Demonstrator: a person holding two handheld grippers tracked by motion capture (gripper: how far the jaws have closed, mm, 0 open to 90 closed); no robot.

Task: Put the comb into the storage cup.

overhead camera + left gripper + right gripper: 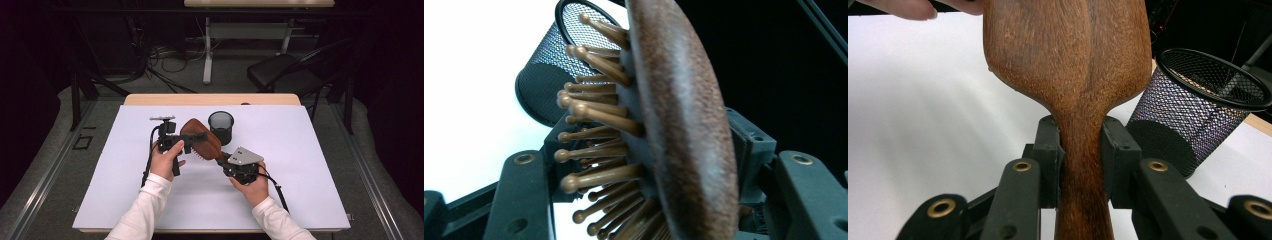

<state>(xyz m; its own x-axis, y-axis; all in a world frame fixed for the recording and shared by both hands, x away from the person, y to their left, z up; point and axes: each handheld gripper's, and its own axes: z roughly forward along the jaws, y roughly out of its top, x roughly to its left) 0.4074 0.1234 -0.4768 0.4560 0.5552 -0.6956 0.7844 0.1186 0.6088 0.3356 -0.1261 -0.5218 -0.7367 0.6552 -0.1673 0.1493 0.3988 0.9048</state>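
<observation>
A wooden hairbrush [202, 138] is held above a white table [300, 165] between two hand-held grippers, its broad brown back turned up and its pegs facing down. The right gripper [224, 159], gripped by the person's right hand [255, 186] near the middle of the table, clamps the brush by its narrow handle; in the right gripper view the two black jaws press flat against either side of the handle [1083, 165] just below where the head widens. The left gripper [192, 141], carried by the left hand [165, 161] and coming in from the left, reaches the brush head from the side. In the left gripper view the head [679, 125] stands edge-on between the jaws, rows of round-tipped wooden pegs [594, 150] pointing toward one jaw and the smooth back toward the other; the jaws are narrowed around the head, but whether the pads already press on it cannot be told from the pictures. A black wire-mesh cup [221, 127] stands upright on the table just beyond the brush, on the far side and slightly right, close to the head but apart from it. Both white sleeves [145, 210] enter from the near edge of the table. A cable [148, 160] hangs from the left gripper down to the tabletop.
</observation>
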